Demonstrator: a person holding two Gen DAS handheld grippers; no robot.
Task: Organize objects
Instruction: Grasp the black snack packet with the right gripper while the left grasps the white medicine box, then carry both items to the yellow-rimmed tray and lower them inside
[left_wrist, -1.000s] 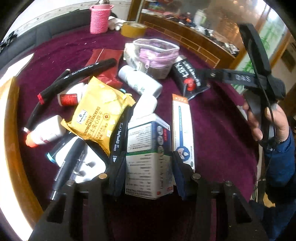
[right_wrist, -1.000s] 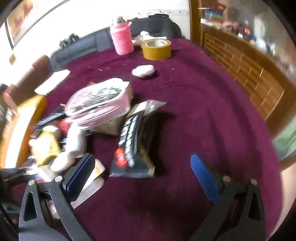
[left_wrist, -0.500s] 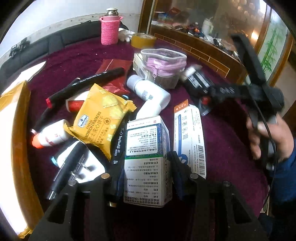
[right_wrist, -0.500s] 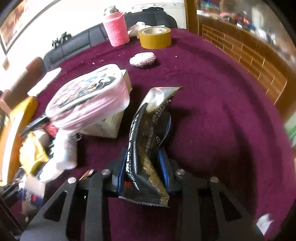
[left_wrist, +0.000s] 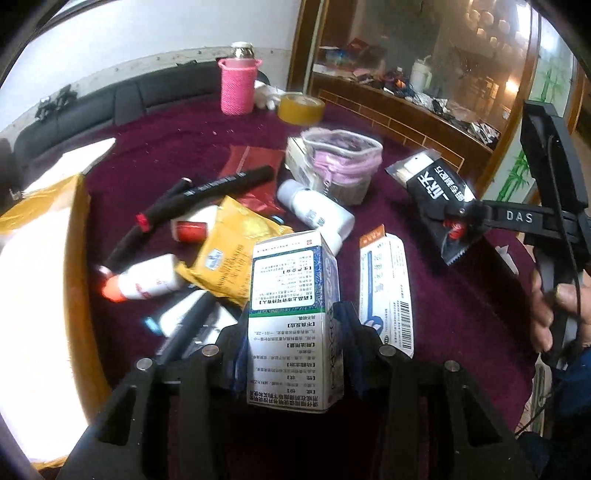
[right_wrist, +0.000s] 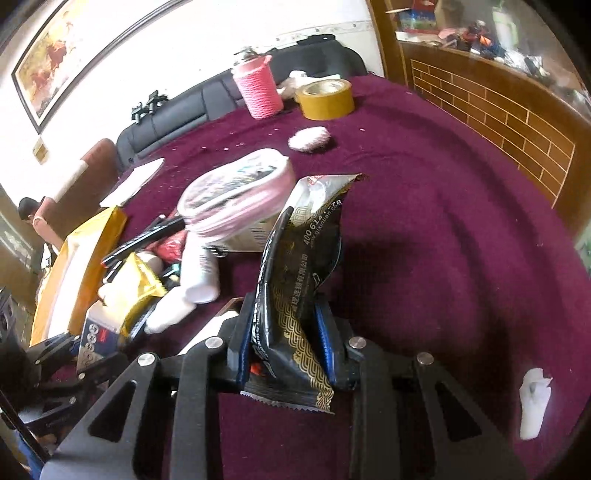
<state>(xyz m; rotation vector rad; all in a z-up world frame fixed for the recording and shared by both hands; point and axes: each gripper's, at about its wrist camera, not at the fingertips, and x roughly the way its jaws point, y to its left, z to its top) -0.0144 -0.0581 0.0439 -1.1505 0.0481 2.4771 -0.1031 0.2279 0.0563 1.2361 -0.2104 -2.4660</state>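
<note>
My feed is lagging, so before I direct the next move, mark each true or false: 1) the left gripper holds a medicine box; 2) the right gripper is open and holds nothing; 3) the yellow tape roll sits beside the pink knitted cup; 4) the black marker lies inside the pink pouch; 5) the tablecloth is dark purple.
1) True: the left gripper is shut on the blue and white medicine box.
2) False: the right gripper is shut on a black snack packet.
3) True: the tape roll stands close by the pink knitted cup.
4) False: the black marker lies outside the pink pouch, on the pile.
5) True: the tablecloth is dark purple.
</note>
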